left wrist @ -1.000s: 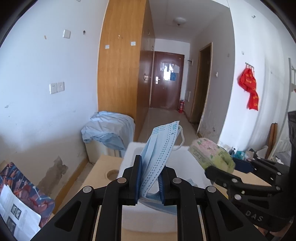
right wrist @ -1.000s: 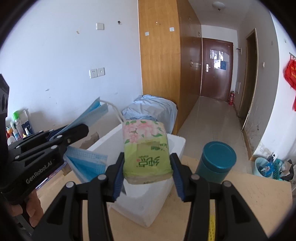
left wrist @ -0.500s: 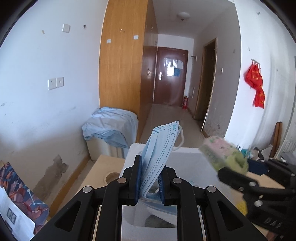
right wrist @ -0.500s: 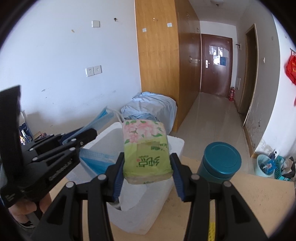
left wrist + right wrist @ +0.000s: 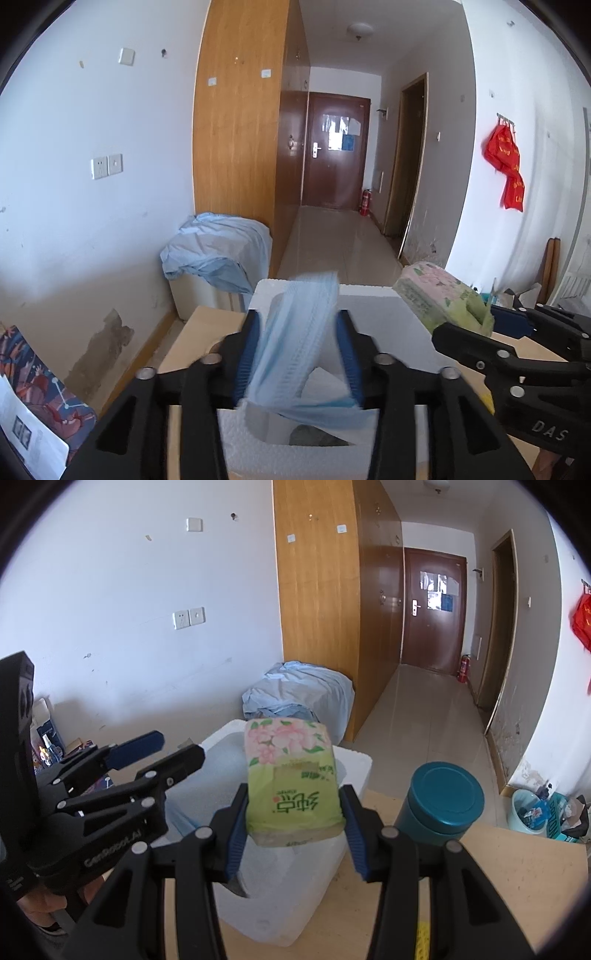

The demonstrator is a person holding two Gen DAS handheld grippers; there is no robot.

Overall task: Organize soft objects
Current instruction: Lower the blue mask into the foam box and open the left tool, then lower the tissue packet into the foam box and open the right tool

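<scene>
White walls and a wood wardrobe [image 5: 240, 147] frame a hallway that runs back to a dark door [image 5: 336, 155]. We stand at a light wooden table [image 5: 517, 867] with a white foam box [image 5: 373, 306] on it, open at the top.

Our left gripper [image 5: 297, 350] hangs over the box, and its jaws are opening. A blue mask [image 5: 295, 343] lies between the blue pads [image 5: 245, 354], blurred and sagging toward the box; the pads stand clear of most of it, and we cannot tell whether the left one brushes it. The mask's lower edge droops across the near wall of the box. From the right wrist view, the left gripper [image 5: 166, 749] shows with its fingers spread above the box, and the mask is hard to make out there.

Our right gripper [image 5: 295, 830] is clamped on a green tissue pack [image 5: 291, 779] with pink flowers, one pad on each side. The pack is held above the box's right side, near the rim. In the left wrist view it sits just to the right of the box [image 5: 439, 299].

A teal can [image 5: 439, 805] stands on the table just right of the box. A pale blue cloth [image 5: 218, 247] covers something low by the wardrobe.
</scene>
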